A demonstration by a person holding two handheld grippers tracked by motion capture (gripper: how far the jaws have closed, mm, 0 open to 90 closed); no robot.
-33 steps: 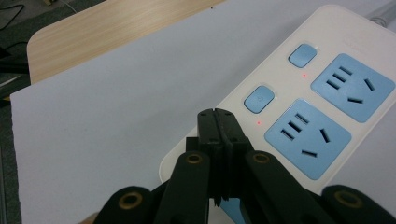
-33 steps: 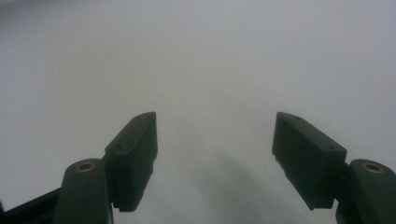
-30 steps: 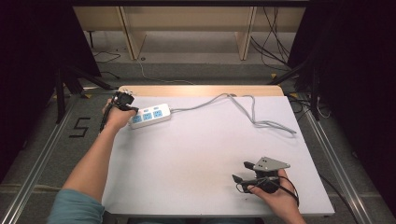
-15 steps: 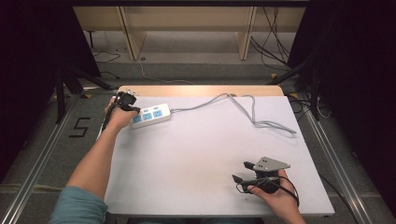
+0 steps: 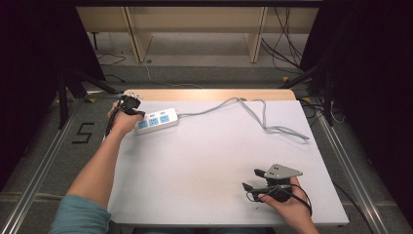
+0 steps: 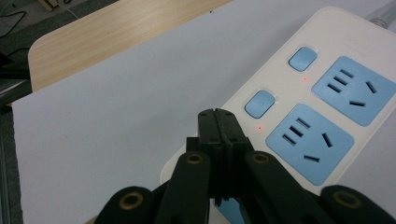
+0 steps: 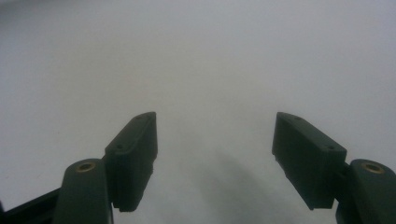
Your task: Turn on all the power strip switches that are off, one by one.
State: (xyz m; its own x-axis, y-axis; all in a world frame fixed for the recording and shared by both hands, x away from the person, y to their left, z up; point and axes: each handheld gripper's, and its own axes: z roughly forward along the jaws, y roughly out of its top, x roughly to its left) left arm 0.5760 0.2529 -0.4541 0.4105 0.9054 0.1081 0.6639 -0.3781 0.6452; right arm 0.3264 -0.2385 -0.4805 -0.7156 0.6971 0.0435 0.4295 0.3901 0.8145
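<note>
Strip (image 5: 155,121) lies far left on the surface (image 5: 204,161), rigid, light, likely to slide; best gripped across its width. Left claw (image 6: 218,122), jaws together, hovers at its switches. Right claw (image 7: 215,154) rests apart, near right.

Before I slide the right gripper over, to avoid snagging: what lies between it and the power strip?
In the high view, bare white tabletop separates right gripper from power strip.
</note>
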